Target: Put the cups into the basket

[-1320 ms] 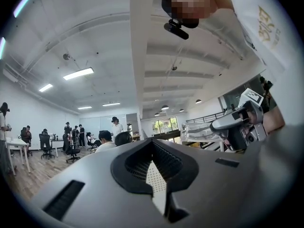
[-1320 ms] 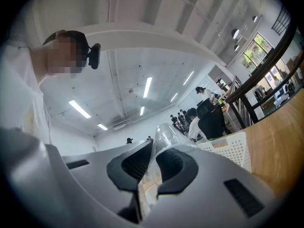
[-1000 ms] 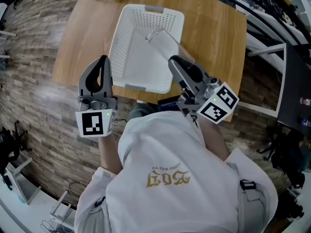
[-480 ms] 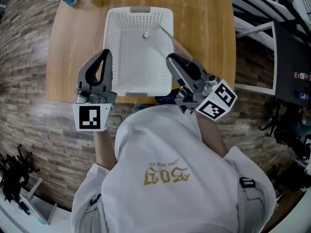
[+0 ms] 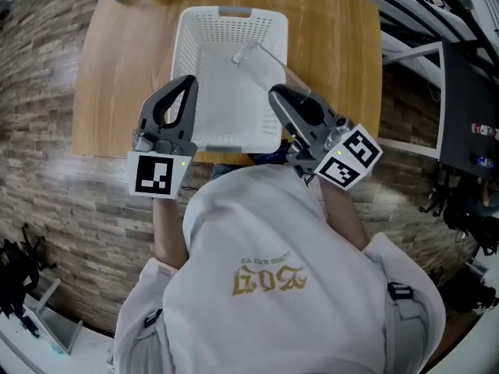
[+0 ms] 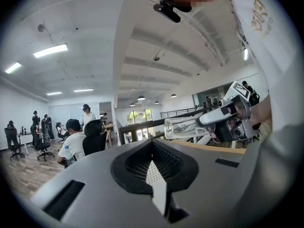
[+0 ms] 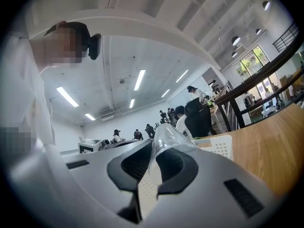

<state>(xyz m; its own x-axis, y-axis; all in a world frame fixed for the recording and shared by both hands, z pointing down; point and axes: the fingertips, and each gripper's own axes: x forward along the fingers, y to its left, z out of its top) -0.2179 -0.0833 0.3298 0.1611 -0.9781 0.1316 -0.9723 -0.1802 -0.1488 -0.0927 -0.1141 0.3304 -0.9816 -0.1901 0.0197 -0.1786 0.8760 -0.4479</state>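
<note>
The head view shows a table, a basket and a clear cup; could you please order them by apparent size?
Largest to smallest:
1. table
2. basket
3. cup
The cup is held up nearer the camera, yet it looks clearly smallest.

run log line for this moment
right hand-held gripper: shut on clear cup | position: over white basket | left hand-held gripper: shut, empty

We are holding a clear plastic cup (image 5: 254, 56) in the right gripper (image 5: 279, 97) over the white basket (image 5: 234, 12) on the wooden table (image 5: 125, 76); the left gripper (image 5: 181, 92) is hovering over its near left corner.
</note>
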